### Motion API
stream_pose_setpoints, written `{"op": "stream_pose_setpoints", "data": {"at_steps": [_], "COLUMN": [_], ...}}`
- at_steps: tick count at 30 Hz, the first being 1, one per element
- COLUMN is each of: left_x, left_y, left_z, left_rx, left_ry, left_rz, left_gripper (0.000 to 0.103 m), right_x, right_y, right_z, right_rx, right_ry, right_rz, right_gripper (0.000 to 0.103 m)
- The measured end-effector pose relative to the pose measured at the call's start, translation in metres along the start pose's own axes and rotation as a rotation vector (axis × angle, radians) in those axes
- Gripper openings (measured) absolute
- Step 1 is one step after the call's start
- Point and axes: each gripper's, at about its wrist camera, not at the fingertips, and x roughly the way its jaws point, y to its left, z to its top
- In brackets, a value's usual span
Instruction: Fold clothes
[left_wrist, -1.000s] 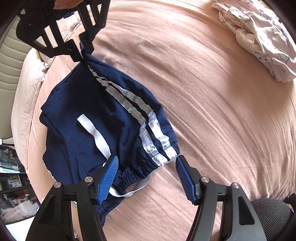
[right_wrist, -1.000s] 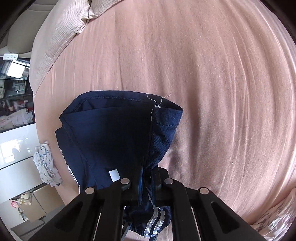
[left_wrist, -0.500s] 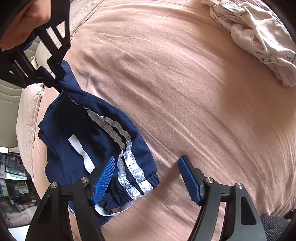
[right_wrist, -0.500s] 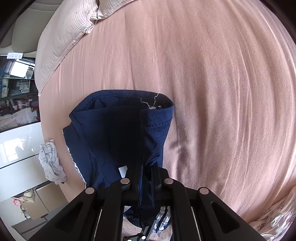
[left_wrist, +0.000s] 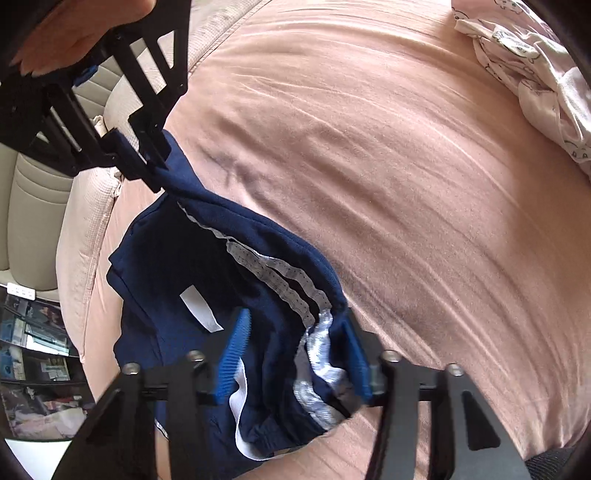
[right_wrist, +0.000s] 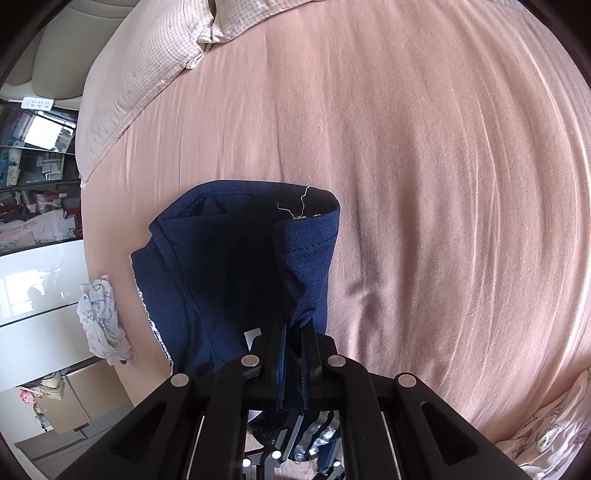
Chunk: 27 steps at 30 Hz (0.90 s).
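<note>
Navy shorts (left_wrist: 207, 266) with silver side stripes hang over the pink bed. My right gripper (left_wrist: 147, 162), at upper left in the left wrist view, is shut on a leg hem and holds it up. In the right wrist view the right gripper (right_wrist: 293, 332) pinches the navy fabric (right_wrist: 240, 266), which drapes forward onto the sheet. My left gripper (left_wrist: 295, 343) has its blue pads around the waistband end of the shorts with the striped fabric between them; the jaws stand partly closed, with a gap still showing.
Pink bedsheet (left_wrist: 424, 203) fills both views. A white printed garment (left_wrist: 535, 74) lies at the far right; it also shows in the right wrist view (right_wrist: 101, 325). A beige pillow (right_wrist: 147, 62) lies at the bed's head. The bed edge and furniture are on the left.
My left gripper moved onto the waistband end and its jaws narrowed around the fabric. The right gripper lifted the leg hem higher and further away, stretching the shorts.
</note>
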Motion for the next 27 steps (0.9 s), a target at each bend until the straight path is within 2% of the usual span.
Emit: {"op": "stream_pose_setpoints", "data": {"at_steps": [6,13,17,23,27], "left_x": [-0.001,-0.004,-0.023,-0.036,-0.038], "left_y": [0.003,0.020,0.011,0.006,0.018], "left_z": [-0.007,-0.014,-0.016,-0.032,-0.043], "left_rx": [-0.007,-0.077,-0.138,-0.188,-0.227], "left_ry": [-0.031,-0.054,-0.072,-0.077,-0.072], "left_rz": [-0.026,-0.097,-0.130,-0.143,-0.152], "left_gripper": [0.013,0.012,0.012,0.012,0.012], "right_x": [-0.001,-0.004,-0.007,-0.004,-0.004], "right_y": [0.005,0.020,0.031,0.051,0.067], "right_z": [0.000,-0.005,-0.009,-0.014,-0.018], "right_rx": [-0.012,-0.065,-0.099,-0.142,-0.168], "right_ry": [-0.006,-0.037,-0.060,-0.073,-0.078], "right_rz": [-0.025,-0.059,-0.079,-0.112,-0.122], "right_gripper": [0.004,0.004,0.004,0.004,0.004]}}
